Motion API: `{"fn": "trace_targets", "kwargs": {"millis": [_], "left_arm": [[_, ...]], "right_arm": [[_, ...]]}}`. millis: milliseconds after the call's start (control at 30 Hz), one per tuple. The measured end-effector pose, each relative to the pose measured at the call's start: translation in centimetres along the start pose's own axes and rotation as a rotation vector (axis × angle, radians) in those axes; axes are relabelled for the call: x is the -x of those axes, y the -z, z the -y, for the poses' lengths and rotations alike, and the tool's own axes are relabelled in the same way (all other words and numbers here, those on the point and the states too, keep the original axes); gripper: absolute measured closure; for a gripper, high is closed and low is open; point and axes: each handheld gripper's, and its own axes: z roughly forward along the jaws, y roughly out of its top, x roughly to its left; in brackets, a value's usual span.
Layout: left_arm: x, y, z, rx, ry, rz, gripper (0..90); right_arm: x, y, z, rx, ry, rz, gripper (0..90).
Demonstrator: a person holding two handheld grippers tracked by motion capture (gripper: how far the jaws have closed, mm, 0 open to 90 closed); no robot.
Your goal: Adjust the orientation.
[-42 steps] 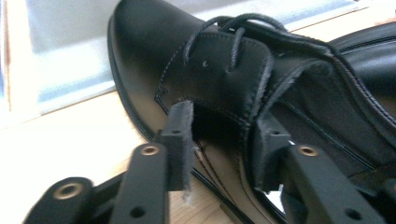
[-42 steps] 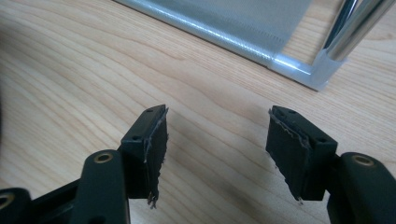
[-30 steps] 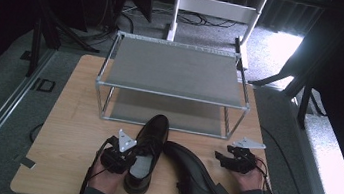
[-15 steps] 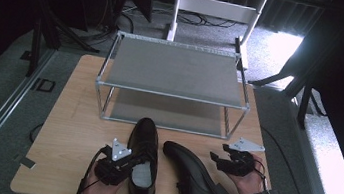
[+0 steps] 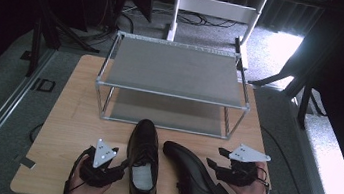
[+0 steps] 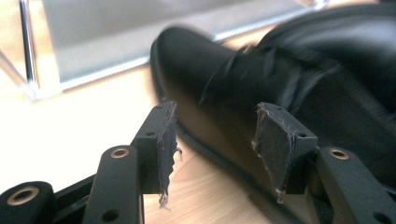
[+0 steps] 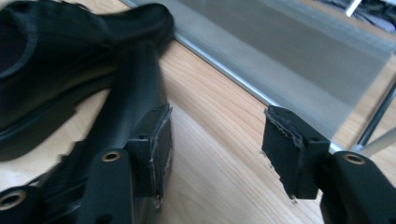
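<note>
Black jaws of the left gripper point(image 5: 117, 168) at lower left of the high view, spread apart and just opened, gripping nothing; in the left gripper view the near shoe point(image 6: 280, 93) lying past the pads, its sole edge crossing the gap, no pad pressing on it. Just beside that gripper in the high view, the same left shoe point(image 5: 143, 161), upright on its sole, toe toward the top of the frame, pale insole showing. To its right, the second shoe point(image 5: 194, 180), angled, heel toward the lower right corner and partly cut by the bottom edge. At lower right, the right gripper point(image 5: 216, 166), jaws parted and slightly narrowed just now, nothing between them; bare wood between the pads in the right gripper view, with the shoe point(image 7: 70, 60) blurred at upper left. Both hands cut off at the bottom edge. Farther up, centre of the frame, the metal rack point(image 5: 173, 69) with two grey shelves, standing on the wooden table point(image 5: 72, 114). Count: two shoes, two grippers, one rack. Beyond, dark background hard to make out.
</note>
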Motion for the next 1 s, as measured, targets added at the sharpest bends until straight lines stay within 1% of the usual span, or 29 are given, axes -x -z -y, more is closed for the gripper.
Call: {"fn": "trace_targets", "kwargs": {"millis": [33, 67, 100, 133, 167, 200, 233, 267, 300, 333, 400, 467, 567, 633, 733, 833, 933, 1000], "left_arm": [[0.0, 0.0, 0.0, 0.0, 0.0, 0.0, 48.9], [-0.2, -0.7, 0.5, -0.018, 0.006, 0.008, 48.9], [-0.3, -1.2, 0.9, -0.033, 0.0, 0.013, 50.1], [-0.2, -2.2, 1.7, -0.058, -0.023, 0.015, 50.2], [-0.2, -2.5, 2.1, -0.06, -0.029, 0.005, 52.7], [-0.4, -2.8, 2.3, -0.064, -0.017, 0.007, 53.0], [-0.4, -2.8, 2.3, -0.064, -0.017, 0.007, 52.7], [-1.2, -3.1, 2.7, -0.062, 0.04, 0.065, 52.9], [-1.2, -3.1, 2.7, -0.062, 0.04, 0.065, 53.2], [-1.3, -3.1, 2.8, -0.062, 0.044, 0.075, 53.2], [-1.1, -3.1, 2.7, -0.063, 0.042, 0.087, 56.5], [-0.9, -3.2, 2.7, -0.064, 0.037, 0.089, 59.3], [-1.0, -3.2, 2.8, -0.063, 0.056, 0.105, 60.1], [-0.9, -3.2, 2.9, -0.068, 0.056, 0.112, 61.3], [-0.7, -3.1, 3.1, -0.069, 0.055, 0.115, 63.7], [-0.5, -3.1, 3.2, -0.074, 0.055, 0.127, 65.5], [-0.5, -3.2, 3.4, -0.08, 0.069, 0.167, 66.3], [-0.2, -3.3, 3.4, -0.079, 0.057, 0.181, 66.2]], "right_arm": [[0.0, 0.0, 0.0, 0.0, 0.0, 0.0, 42.2], [-0.3, 0.3, -0.1, 0.007, 0.01, -0.007, 42.7], [-0.8, 0.9, -0.4, 0.015, 0.031, -0.029, 44.1], [-1.1, 1.1, -0.4, 0.016, 0.041, -0.041, 44.9], [-1.3, 1.2, -0.5, 0.017, 0.051, -0.051, 46.1], [-1.6, 1.4, -0.5, 0.02, 0.057, -0.061, 47.4], [-1.8, 1.4, -0.5, 0.017, 0.061, -0.067, 48.7], [-2.0, 1.4, -0.5, 0.012, 0.071, -0.071, 50.5], [-2.0, 1.4, -0.5, 0.012, 0.071, -0.071, 50.5], [-2.3, 1.4, -0.4, 0.011, 0.083, -0.077, 53.2], [-2.6, 1.4, -0.3, 0.009, 0.095, -0.102, 58.4], [-2.9, 1.4, -0.2, -0.002, 0.107, -0.122, 62.8], [-3.3, 1.2, 0.0, -0.022, 0.125, -0.147, 70.3], [-3.4, 1.0, 0.3, -0.04, 0.136, -0.167, 75.4], [-3.5, 0.6, 0.7, -0.071, 0.143, -0.178, 79.6], [-3.4, 0.3, 1.0, -0.075, 0.132, -0.193, 83.2], [-3.2, 0.3, 1.0, -0.077, 0.125, -0.189, 87.1], [-2.9, 0.3, 0.9, -0.079, 0.114, -0.185, 88.9]]}}
